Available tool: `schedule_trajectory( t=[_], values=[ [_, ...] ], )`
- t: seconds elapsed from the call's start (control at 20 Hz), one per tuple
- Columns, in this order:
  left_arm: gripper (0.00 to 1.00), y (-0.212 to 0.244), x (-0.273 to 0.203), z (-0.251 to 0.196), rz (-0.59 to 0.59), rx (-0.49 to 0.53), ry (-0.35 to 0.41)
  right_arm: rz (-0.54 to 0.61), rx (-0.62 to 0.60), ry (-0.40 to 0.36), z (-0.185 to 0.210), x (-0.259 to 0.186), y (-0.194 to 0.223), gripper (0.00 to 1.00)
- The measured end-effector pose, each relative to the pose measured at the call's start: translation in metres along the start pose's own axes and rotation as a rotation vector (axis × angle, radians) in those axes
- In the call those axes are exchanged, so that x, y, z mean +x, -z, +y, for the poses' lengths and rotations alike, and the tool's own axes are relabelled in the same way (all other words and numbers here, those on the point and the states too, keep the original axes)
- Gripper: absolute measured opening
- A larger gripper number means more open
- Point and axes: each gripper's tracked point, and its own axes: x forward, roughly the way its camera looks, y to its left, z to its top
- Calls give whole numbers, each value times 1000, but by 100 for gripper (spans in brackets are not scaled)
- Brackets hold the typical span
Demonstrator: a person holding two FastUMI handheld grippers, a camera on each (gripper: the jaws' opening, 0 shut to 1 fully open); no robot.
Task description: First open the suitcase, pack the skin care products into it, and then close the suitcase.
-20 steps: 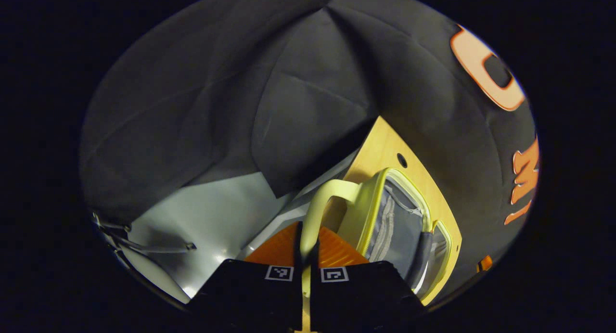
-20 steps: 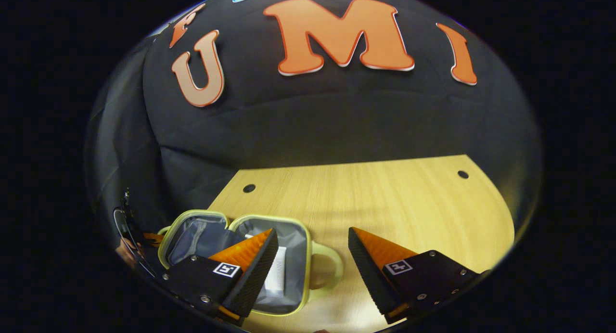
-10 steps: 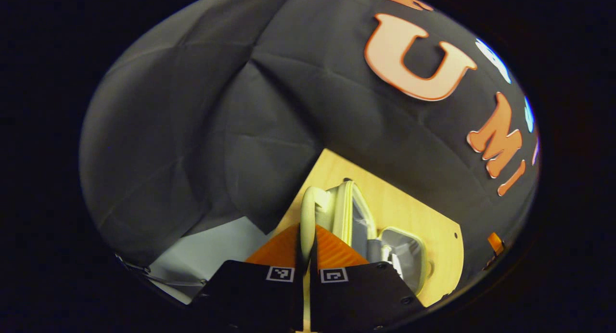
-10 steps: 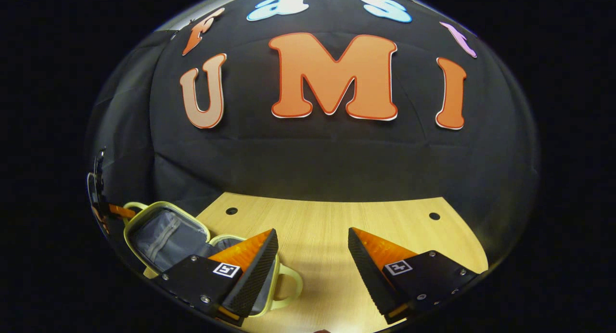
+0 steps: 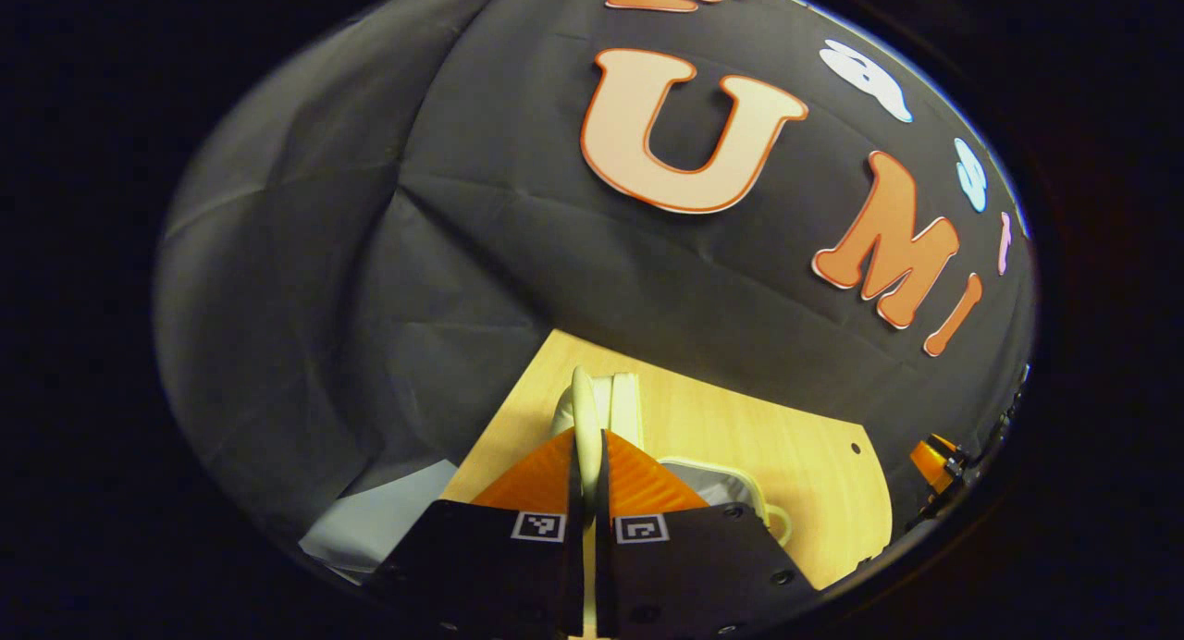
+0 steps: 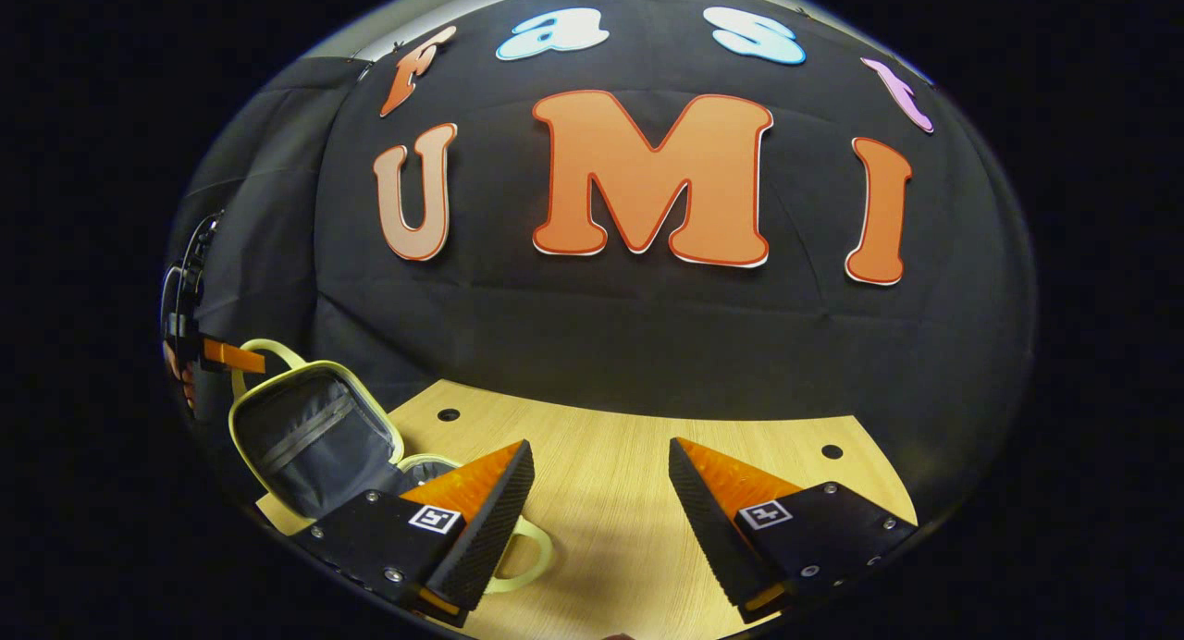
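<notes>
Closing step underway, I reckon: my left gripper [image 5: 586,492] is pinching the pale yellow-green loop handle [image 5: 585,418] of the small soft suitcase [image 6: 310,432], lid half up ahead of it. My right gripper [image 6: 597,515] hangs spread, case down to its left. Lid isn't shut yet.

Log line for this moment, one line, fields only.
phase: closing suitcase | left gripper: shut on lid handle | lid: raised, part-way over | right gripper: open, above table
</notes>
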Motion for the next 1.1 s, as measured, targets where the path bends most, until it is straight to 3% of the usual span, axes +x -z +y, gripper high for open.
schedule_trajectory(
  t=[0.55,1.1],
  values=[
    [6,27,-6,-155,15,58,161,-15,19,-39,-39,-1,2,94],
    [6,126,26,-275,175,132,327,-1,40,-19,-67,-15,19,94]
  ],
)
